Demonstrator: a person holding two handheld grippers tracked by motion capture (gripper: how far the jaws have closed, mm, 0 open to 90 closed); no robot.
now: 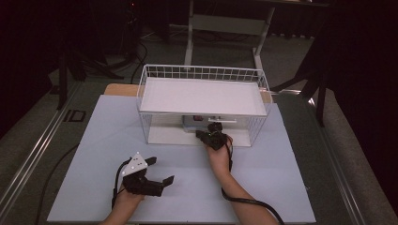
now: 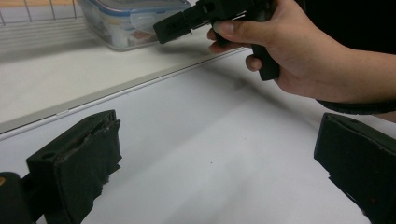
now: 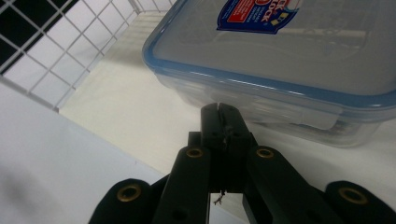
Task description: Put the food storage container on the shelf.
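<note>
In the high view, the right gripper (image 1: 215, 132) is reaching under the top tray of a white wire rack (image 1: 202, 73), its fingers pressed together on nothing and aiming at a clear lidded food container (image 1: 201, 123) that is sitting on the rack's lower level, just beyond the tips. The right hand (image 1: 219, 152) is plainly the nearer one; the left gripper (image 1: 157, 171) is resting well back on the pale surface (image 1: 281, 187), fingers spread wide and empty.

In the left gripper view, its own two fingers (image 2: 77, 163) are standing far apart over bare surface, while the right gripper (image 2: 180, 25) is pointing at the container (image 2: 126, 21) from close by.

In the right gripper view, the closed fingers (image 3: 219, 123) are coming almost up to the container's (image 3: 280, 60) side wall, just below the blue-edged lid and beside a latch flap (image 3: 308, 119); whether they are touching I cannot tell. The container's long side is running across in front of the tips. The rack's wire wall (image 3: 60, 46) is standing off to the left, clear of the approach, so only the low overhead tray is likely crowding the move.
</note>
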